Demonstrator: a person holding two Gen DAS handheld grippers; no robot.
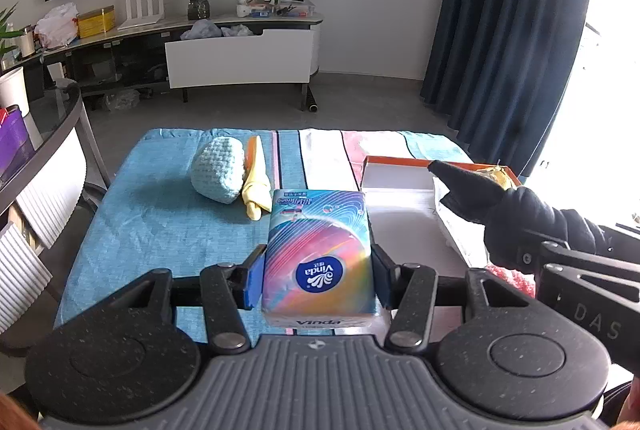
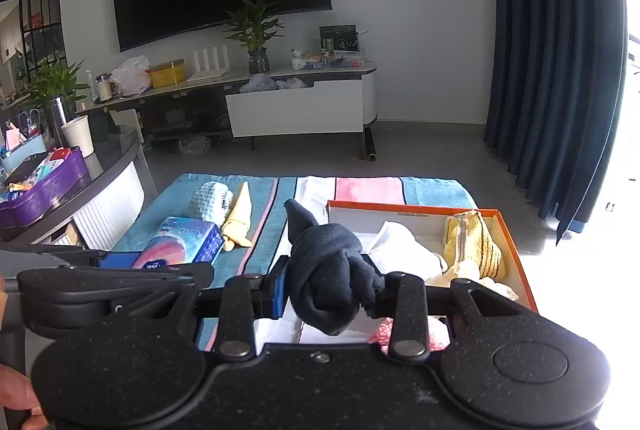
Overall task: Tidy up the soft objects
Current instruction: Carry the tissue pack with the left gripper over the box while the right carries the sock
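Note:
My left gripper [image 1: 318, 272] is shut on a colourful Vinda tissue pack [image 1: 320, 250], held above the blue towel [image 1: 160, 222]; the pack also shows in the right wrist view [image 2: 180, 242]. My right gripper [image 2: 328, 288] is shut on a knotted dark navy cloth [image 2: 330, 270], held at the near left edge of the orange-rimmed white box [image 2: 516, 250]. The cloth also shows in the left wrist view [image 1: 480, 198]. A light-blue knitted bundle [image 1: 218, 170] and a yellow knotted cloth [image 1: 256, 186] lie on the towel.
Inside the box lie a white cloth [image 2: 404, 250], a yellow striped knit [image 2: 476, 242] and something pink [image 2: 436, 334]. A glass-topped table [image 2: 116, 154] with a purple tray [image 2: 44, 186] stands left. A TV cabinet [image 2: 300, 106] and dark curtain [image 2: 560, 70] are beyond.

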